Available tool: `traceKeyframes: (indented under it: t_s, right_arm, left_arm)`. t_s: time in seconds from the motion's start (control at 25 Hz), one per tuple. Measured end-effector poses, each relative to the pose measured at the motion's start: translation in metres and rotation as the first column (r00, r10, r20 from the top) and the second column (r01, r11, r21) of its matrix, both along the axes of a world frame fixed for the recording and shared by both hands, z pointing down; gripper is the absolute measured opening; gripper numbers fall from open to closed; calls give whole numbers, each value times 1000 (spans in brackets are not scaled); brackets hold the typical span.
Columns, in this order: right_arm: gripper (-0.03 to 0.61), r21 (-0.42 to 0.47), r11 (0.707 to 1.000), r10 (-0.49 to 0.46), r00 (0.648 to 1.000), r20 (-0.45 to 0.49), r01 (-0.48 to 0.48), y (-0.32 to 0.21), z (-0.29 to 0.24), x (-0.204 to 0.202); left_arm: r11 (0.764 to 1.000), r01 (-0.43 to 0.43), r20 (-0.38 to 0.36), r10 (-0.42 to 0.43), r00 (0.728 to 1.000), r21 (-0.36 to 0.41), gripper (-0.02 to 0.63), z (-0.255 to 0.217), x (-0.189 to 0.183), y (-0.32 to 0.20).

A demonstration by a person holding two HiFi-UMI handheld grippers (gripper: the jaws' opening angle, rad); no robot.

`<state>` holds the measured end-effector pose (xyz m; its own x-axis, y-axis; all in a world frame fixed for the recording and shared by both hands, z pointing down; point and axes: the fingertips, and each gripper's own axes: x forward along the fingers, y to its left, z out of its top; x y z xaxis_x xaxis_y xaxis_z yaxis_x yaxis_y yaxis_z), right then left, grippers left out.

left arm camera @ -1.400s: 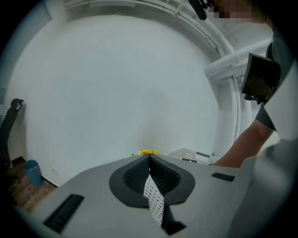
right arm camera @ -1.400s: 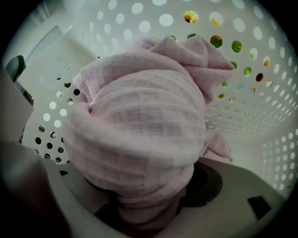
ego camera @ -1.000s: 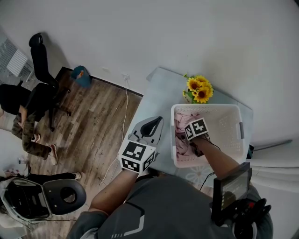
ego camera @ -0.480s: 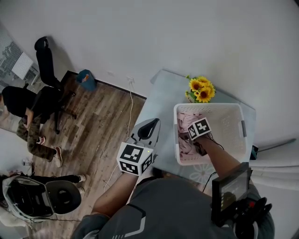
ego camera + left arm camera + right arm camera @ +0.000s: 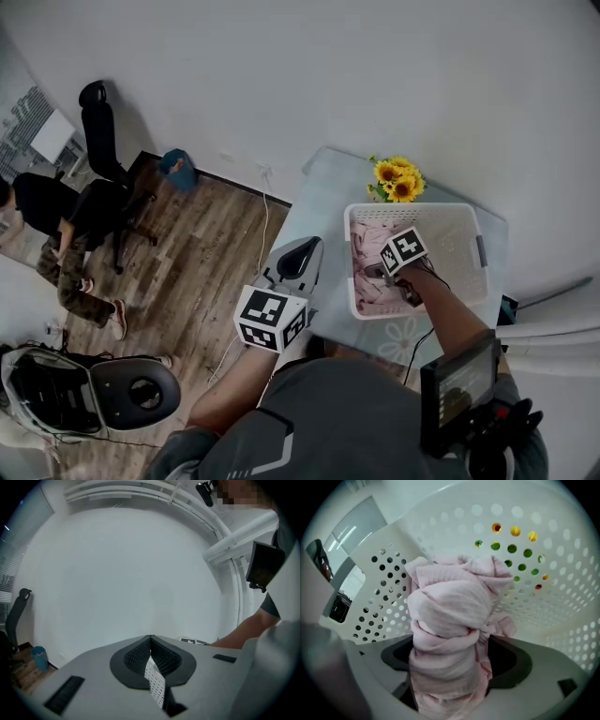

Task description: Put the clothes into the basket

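The white perforated basket (image 5: 469, 272) stands on the pale table (image 5: 323, 197). Pink clothes (image 5: 367, 286) lie in its left half. My right gripper (image 5: 378, 272) reaches down into the basket over them. In the right gripper view a bunched pink cloth (image 5: 450, 602) stands between the jaws of my right gripper (image 5: 450, 644). The jaws are opening, and dark gaps show between cloth and pads. The basket wall (image 5: 562, 573) curves round behind. My left gripper (image 5: 298, 251) hangs left of the basket at the table's edge, shut and empty, with its fingertips (image 5: 150, 639) touching.
Yellow sunflowers (image 5: 398, 180) stand behind the basket. A white cable (image 5: 253, 244) runs over the wooden floor at the left. A person (image 5: 56, 225) sits by a black chair (image 5: 98, 122) at far left. A blue bin (image 5: 176, 167) stands by the wall. A grey device (image 5: 94, 394) lies at bottom left.
The right gripper has stayed in the basket over the pink clothes, shifting only slightly. The left gripper has held its place. The head view has drifted a little.
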<state>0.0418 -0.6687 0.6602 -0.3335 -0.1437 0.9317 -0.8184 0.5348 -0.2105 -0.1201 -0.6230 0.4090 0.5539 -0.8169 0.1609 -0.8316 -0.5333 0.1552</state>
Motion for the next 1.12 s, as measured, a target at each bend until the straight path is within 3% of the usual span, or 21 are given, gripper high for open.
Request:
traceKeyframes:
  t_s: [0.16,0.28,0.52,0.68,0.8,0.92,1.12]
  right_arm:
    - [443,96,995,-10,1000,7,9,-10,-34,6]
    - [443,198,980,11,998,64,-23,-17,-75,8]
    - [442,399,910,49,986,160,-110,-23,-146,14]
    - [442,460,875,38,968,248,-152,-19,-177,22]
    - [441,497,851,7,950,313,-171,15,-199,48]
    - [440,543,816,-17,930,366,-199,80,-233,73]
    - [413,622,759,-76,921,381,-194,155,-265,84]
  left_arm:
    - [1000,4,10,-4,1000,16,8,-2,4,8]
    - [1000,5,4,-5,1000,25,8,-6,11,13]
    - [999,-13,13,12,1000,47,8,-10,21,13]
    - [996,-30,18,28,999,78,8,-18,39,6]
    - [994,-42,13,41,999,97,8,-28,72,33]
    - [989,-72,13,71,997,127,8,-47,104,96]
    - [985,-69,25,66,998,156,8,-58,122,162]
